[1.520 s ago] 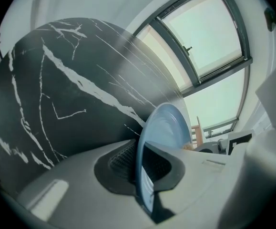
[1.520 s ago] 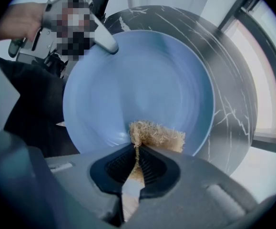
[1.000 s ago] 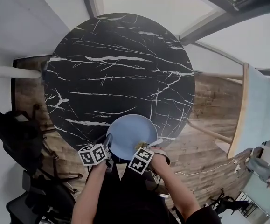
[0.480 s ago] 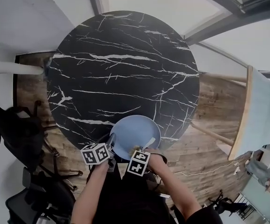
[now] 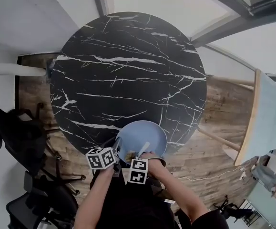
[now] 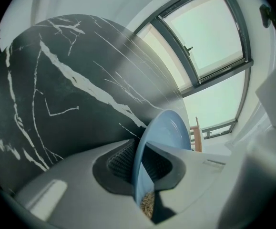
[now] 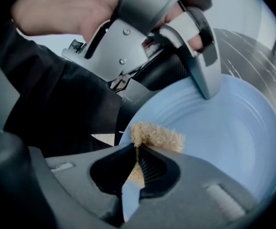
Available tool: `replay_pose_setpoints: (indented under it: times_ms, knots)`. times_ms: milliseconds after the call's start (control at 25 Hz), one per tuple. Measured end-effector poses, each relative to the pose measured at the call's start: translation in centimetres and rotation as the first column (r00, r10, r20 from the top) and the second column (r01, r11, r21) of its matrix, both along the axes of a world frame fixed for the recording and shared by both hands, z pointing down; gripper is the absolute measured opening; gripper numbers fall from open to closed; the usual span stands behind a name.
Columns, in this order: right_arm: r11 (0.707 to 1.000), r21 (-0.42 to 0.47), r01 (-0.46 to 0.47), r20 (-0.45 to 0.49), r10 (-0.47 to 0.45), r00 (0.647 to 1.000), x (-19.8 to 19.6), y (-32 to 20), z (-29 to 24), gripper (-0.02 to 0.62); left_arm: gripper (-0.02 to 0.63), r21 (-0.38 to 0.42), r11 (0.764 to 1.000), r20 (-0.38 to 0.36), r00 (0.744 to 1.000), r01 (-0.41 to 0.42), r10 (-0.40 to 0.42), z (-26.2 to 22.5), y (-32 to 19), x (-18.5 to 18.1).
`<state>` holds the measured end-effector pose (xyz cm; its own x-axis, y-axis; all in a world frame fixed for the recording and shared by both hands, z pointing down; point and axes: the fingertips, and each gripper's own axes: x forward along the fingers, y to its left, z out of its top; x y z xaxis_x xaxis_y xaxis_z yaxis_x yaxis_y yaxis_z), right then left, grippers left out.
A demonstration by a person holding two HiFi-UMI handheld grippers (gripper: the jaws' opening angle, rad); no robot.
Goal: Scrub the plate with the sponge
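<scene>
While the left gripper (image 6: 138, 171) grips the rim of the blue plate (image 6: 168, 130), the right gripper (image 7: 137, 168) holds a tan fibrous sponge (image 7: 158, 137) against it.

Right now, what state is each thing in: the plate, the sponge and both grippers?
left gripper: shut on the rim of the plate.
right gripper: shut on the sponge.
plate: held by its rim at the near edge of the table.
sponge: pinched in the jaws, lying against the plate's face.
</scene>
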<state>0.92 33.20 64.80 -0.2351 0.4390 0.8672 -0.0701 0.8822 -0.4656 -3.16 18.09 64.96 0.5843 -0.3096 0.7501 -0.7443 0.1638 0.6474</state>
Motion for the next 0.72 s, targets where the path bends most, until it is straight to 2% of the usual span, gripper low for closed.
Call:
replay_pose_setpoints:
  times_ms: [160,360,600,720]
  knots:
    - [1.0,-0.03,-0.004,0.036,0.006,0.999,-0.3,-0.2,-0.2,0.023,0.041,0.004,1.0,0.008,1.0,-0.019,0.019,0.0,-0.1,0.1]
    - [1.0,-0.004,0.014,0.066,-0.013,0.998,-1.8,-1.1,-0.1,0.023,0.041,0.008,1.0,0.012,1.0,-0.026,0.026,-0.1,-0.2,0.2]
    - [1.0,-0.013,-0.022,0.081,0.023,0.996,-2.6,-2.0,-0.2,0.023,0.041,0.022,0.998,0.031,0.998,-0.063,0.062,-0.2,-0.4,0.6]
    - [0.996,-0.002,-0.093,0.106,0.093,0.99,-3.2,-3.2,-0.3,0.022,0.041,0.028,0.997,0.044,0.996,-0.079,0.077,-0.2,-0.3,0.6]
